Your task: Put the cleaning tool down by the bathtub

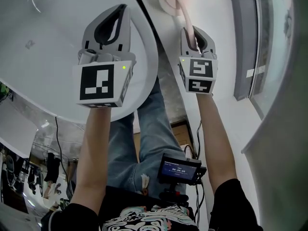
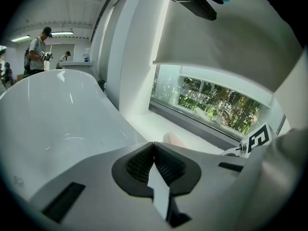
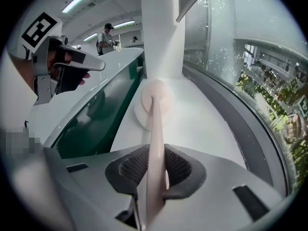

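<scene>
left gripper (image 2: 154, 146) was pressed together and empty over the bathtub (image 2: 57, 114). right gripper (image 3: 155, 150) pinched the pink handle of the cleaning tool (image 3: 155, 100). its round head lay at twelve o'clock on the white floor (image 3: 202, 119), with the tub just beside at nine o'clock.

The bathtub (image 1: 43, 37) is smooth, glossy white. The cleaning tool (image 3: 155, 129) looks like smooth, matt pink plastic. The jeans (image 1: 154, 138) are blue denim cloth.

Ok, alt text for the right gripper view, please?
The right gripper clamps the handle of a pale pink, round-headed cleaning tool, its head down near the white floor between the glossy white bathtub and a window.
</scene>
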The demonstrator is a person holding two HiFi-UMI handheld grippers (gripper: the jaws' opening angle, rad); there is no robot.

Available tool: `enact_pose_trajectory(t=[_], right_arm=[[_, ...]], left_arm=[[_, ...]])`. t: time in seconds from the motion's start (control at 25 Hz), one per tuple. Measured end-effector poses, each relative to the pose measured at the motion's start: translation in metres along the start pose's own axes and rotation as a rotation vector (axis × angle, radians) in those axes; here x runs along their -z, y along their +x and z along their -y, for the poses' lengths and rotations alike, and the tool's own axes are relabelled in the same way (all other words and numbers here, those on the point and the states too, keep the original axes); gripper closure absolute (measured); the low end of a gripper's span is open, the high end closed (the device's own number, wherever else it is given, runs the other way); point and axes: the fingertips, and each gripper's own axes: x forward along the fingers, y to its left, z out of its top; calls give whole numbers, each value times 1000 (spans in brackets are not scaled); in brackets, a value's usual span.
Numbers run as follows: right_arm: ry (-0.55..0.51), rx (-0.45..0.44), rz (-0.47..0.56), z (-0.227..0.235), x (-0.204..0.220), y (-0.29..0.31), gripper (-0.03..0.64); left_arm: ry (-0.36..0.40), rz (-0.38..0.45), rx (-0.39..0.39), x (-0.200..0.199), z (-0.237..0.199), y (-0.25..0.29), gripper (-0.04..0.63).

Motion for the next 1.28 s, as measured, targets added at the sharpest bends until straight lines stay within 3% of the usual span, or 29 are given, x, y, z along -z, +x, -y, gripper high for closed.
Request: enact_pose_trajectory(t=[0.4, 0.56, 0.88, 1.28], right_arm=[[28, 11, -8, 2, -6, -2, 529], [49, 9, -15, 1, -4, -3, 520], [70, -2, -11, 4, -1, -12, 497], [94, -30, 37, -3, -17, -32, 494]], left_arm=[[-28, 44, 3, -7, 5, 0, 580], [-15, 5, 10, -1, 6, -2, 580], [-32, 27, 7, -5, 8, -7, 580], [-30, 53, -5, -21, 5, -17, 580]])
